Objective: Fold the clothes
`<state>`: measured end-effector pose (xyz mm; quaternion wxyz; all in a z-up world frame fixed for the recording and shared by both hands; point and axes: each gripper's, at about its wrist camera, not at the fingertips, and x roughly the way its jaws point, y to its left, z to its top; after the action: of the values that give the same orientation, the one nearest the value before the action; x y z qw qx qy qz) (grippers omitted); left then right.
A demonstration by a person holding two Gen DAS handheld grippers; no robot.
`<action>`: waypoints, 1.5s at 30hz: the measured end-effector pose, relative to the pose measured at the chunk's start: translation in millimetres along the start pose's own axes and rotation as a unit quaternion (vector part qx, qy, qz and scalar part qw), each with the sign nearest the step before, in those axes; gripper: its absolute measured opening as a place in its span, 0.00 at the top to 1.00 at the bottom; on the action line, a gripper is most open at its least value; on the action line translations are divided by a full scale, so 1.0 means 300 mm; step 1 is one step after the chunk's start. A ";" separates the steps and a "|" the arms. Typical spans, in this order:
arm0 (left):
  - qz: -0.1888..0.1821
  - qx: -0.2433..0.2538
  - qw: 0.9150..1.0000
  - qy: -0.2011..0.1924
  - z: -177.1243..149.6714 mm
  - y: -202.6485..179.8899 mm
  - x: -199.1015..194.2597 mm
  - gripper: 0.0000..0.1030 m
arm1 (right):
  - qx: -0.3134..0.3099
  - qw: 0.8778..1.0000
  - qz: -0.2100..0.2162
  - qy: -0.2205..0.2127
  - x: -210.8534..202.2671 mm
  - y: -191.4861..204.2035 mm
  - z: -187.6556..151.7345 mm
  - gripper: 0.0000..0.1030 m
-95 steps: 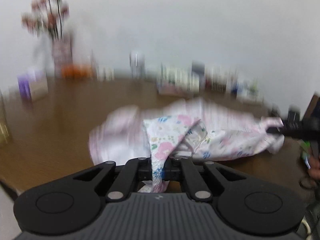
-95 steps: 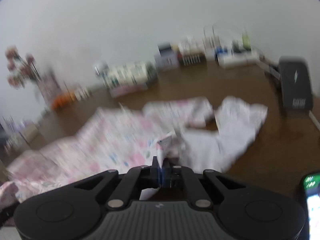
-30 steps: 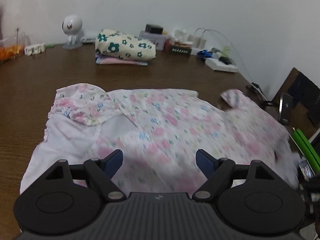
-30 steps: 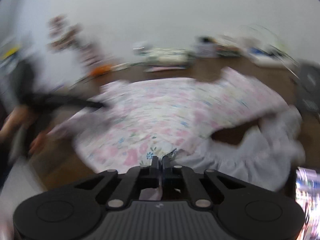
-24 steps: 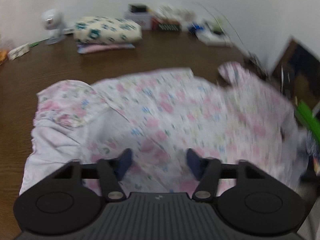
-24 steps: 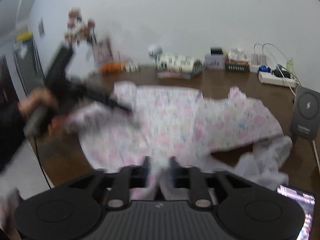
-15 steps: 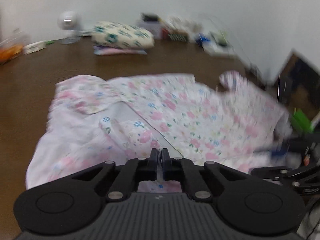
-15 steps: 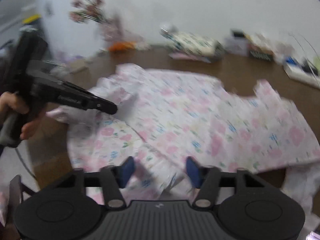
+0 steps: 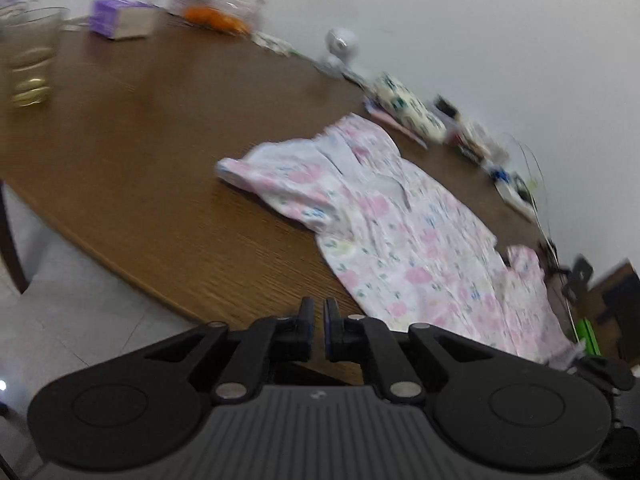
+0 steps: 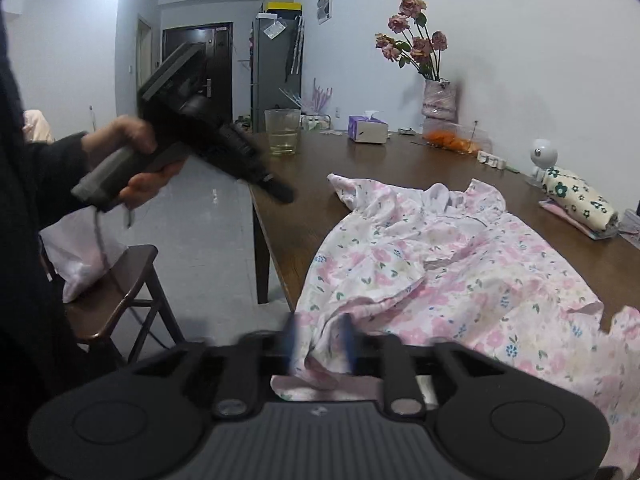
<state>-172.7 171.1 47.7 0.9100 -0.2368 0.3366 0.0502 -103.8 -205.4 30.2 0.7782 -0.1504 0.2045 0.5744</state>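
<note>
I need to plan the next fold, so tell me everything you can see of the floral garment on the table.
The floral garment is thin white fabric printed with pink flowers and small blue and green sprigs. It lies spread and rumpled on the brown wooden table, its ruffled short sleeves toward the far end. Its near hem bunches at the table edge between the fingers of the right gripper, whose jaws are opening.

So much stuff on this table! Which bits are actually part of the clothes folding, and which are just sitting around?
Part of the job:
- floral garment
- left gripper
- right gripper
- folded clothes

Just lying about:
- flower vase
- tissue box
- glass
- small white camera
</note>
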 end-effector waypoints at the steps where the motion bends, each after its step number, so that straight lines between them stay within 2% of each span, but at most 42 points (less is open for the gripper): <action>1: 0.006 -0.001 1.000 -0.010 0.001 -0.001 -0.009 0.86 | 0.010 1.000 -0.007 -0.020 -0.026 -0.016 0.006 0.37; 2: 0.008 0.013 1.000 -0.021 0.018 -0.017 -0.006 0.78 | 0.033 0.998 -0.022 -0.037 -0.048 -0.045 0.018 0.34; 3: 0.010 0.026 0.999 -0.032 0.035 -0.032 -0.004 0.61 | 0.058 0.996 -0.038 -0.055 -0.069 -0.075 0.031 0.32; 4: 0.012 0.039 0.998 -0.042 0.052 -0.048 -0.002 0.52 | 0.095 0.992 -0.068 -0.055 -0.069 -0.121 0.036 0.31; 6: 0.000 0.074 0.995 -0.061 0.089 -0.085 0.024 0.47 | 0.172 0.975 -0.131 -0.051 -0.062 -0.217 0.044 0.31; 7: -0.014 0.096 0.993 -0.069 0.117 -0.107 0.057 0.41 | 0.204 0.965 -0.163 -0.034 -0.034 -0.258 0.042 0.31; 9: -0.018 0.124 0.990 -0.066 0.161 -0.140 0.151 0.33 | 0.234 0.953 -0.193 0.001 0.043 -0.303 0.036 0.33; 12: -0.026 0.160 0.986 -0.035 0.238 -0.180 0.303 0.33 | 0.234 0.944 -0.228 0.051 0.154 -0.322 0.028 0.43; 13: -0.031 0.171 0.984 -0.026 0.262 -0.191 0.344 0.29 | 0.229 0.940 -0.242 0.068 0.189 -0.323 0.027 0.46; 16: -0.044 0.187 0.981 -0.004 0.322 -0.226 0.464 0.20 | 0.214 0.928 -0.292 0.084 0.219 -0.309 0.040 0.48; 19: -0.079 0.206 0.975 0.026 0.325 -0.275 0.548 0.20 | 0.228 0.919 -0.312 0.083 0.216 -0.338 0.036 0.48; 21: -0.117 0.228 0.965 0.050 0.304 -0.315 0.577 0.20 | 0.234 0.914 -0.319 0.084 0.226 -0.352 0.039 0.48; 23: -0.136 0.259 0.953 0.074 0.282 -0.363 0.600 0.20 | 0.233 0.913 -0.324 0.084 0.235 -0.359 0.043 0.48; 24: -0.137 0.270 0.950 0.078 0.272 -0.381 0.607 0.23 | 0.234 0.912 -0.327 0.083 0.242 -0.361 0.045 0.48; 26: -0.125 0.294 0.943 0.089 0.244 -0.409 0.621 0.66 | 0.232 0.911 -0.330 0.081 0.250 -0.376 0.045 0.47; 27: -0.108 0.290 0.947 0.080 0.238 -0.396 0.611 0.98 | 0.233 0.911 -0.330 0.081 0.258 -0.382 0.046 0.47; 31: -0.038 0.270 0.961 0.043 0.214 -0.338 0.568 1.00 | 0.231 0.913 -0.328 0.079 0.256 -0.393 0.041 0.43; 32: -0.021 0.248 0.968 0.028 0.218 -0.302 0.529 1.00 | 0.231 0.913 -0.328 0.078 0.256 -0.393 0.040 0.43; 34: -0.005 0.204 0.979 0.007 0.221 -0.229 0.453 1.00 | 0.230 0.913 -0.329 0.075 0.256 -0.391 0.039 0.43; 36: 0.000 0.181 0.984 0.005 0.228 -0.181 0.400 1.00 | 0.230 0.913 -0.330 0.073 0.256 -0.385 0.039 0.43; 38: -0.005 0.191 0.981 0.015 0.242 -0.174 0.392 0.93 | 0.228 0.914 -0.329 0.069 0.255 -0.383 0.036 0.42; 39: -0.001 0.199 0.980 0.016 0.254 -0.178 0.401 0.75 | 0.227 0.915 -0.327 0.068 0.254 -0.385 0.035 0.41; 40: 0.002 0.211 0.977 0.017 0.273 -0.182 0.417 0.42 | 0.227 0.916 -0.325 0.068 0.253 -0.387 0.035 0.41; 41: 0.009 0.225 0.974 0.011 0.288 -0.186 0.437 0.32 | 0.226 0.916 -0.323 0.068 0.252 -0.389 0.034 0.41; 43: 0.022 0.238 0.971 -0.003 0.310 -0.187 0.472 0.25 | 0.225 0.917 -0.323 0.066 0.251 -0.388 0.033 0.41; 45: 0.004 0.242 0.970 0.017 0.346 -0.175 0.527 0.23 | 0.223 0.918 -0.321 0.066 0.250 -0.388 0.032 0.41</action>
<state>23.1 162.1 36.6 0.9342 -0.0085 0.3550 -0.0329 28.1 -172.9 1.6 0.9190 -0.0678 0.3191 0.2216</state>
